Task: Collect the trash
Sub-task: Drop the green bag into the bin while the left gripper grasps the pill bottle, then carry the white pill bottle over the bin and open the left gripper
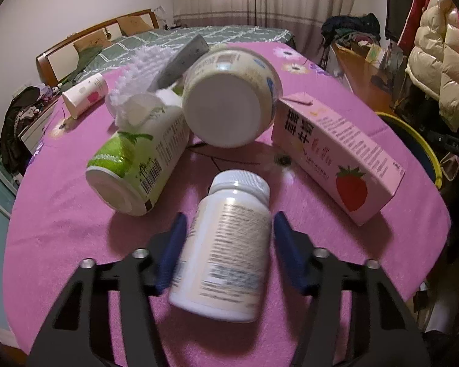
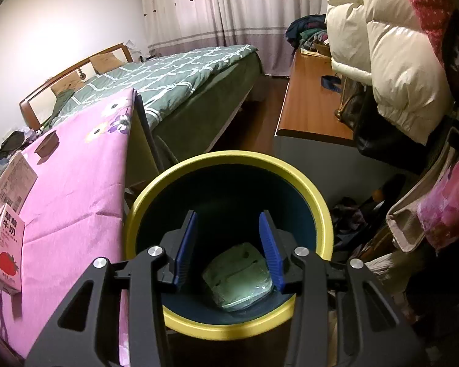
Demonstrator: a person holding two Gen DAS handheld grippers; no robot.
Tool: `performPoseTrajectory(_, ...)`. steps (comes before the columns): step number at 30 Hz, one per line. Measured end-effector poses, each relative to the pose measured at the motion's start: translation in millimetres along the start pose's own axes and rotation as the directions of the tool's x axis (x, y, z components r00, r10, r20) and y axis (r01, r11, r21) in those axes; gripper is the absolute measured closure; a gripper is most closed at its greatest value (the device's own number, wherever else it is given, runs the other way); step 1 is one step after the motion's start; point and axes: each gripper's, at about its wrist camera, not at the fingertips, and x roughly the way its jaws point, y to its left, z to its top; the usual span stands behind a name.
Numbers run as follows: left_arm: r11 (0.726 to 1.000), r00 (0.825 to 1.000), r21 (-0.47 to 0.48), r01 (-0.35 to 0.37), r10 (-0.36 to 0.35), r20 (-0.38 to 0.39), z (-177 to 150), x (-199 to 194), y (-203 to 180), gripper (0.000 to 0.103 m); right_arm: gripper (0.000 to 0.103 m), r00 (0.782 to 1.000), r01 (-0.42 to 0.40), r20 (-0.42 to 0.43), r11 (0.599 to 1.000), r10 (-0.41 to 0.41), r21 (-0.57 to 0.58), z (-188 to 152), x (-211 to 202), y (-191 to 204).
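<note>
A white pill bottle (image 1: pixel 229 244) with a ribbed cap lies on the pink tablecloth (image 1: pixel 61 214), cap pointing away. My left gripper (image 1: pixel 229 216) is shut on it, a blue pad against each side of its body. In the right wrist view my right gripper (image 2: pixel 228 214) hangs open over a dark bin with a yellow rim (image 2: pixel 229 159), nothing between its pads. A pale green packet (image 2: pixel 238 278) lies at the bottom of the bin.
Beyond the bottle lie a green-and-white canister (image 1: pixel 137 165), a round tub (image 1: pixel 229 101), a pink strawberry milk carton (image 1: pixel 336 159), a paper cup (image 1: pixel 84 96) and white tissue (image 1: pixel 137 70). The bin (image 1: pixel 425 143) stands off the table's right edge. A bed (image 2: pixel 174 76) is behind.
</note>
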Motion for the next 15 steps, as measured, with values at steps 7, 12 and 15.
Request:
performPoseTrajectory(7, 0.998, 0.998, 0.005, 0.057, -0.057, -0.011, 2.1, -7.4, -5.1, 0.054, 0.063, 1.000, -0.013, 0.010, 1.000, 0.013, 0.019, -1.1, -4.0, -5.4)
performPoseTrajectory(12, 0.996, 0.995, 0.053, 0.072, -0.075, 0.059, 22.9, -42.3, -23.4, 0.054, 0.063, 0.999, -0.015, 0.029, 0.999, 0.014, 0.032, -2.4, -11.3, -13.4)
performPoseTrajectory(15, 0.992, 0.991, 0.089, 0.084, -0.093, 0.097, 40.0, -60.5, -37.8, 0.054, 0.063, 0.999, -0.009, 0.037, 0.999, 0.008, 0.043, -4.1, -15.7, -20.0)
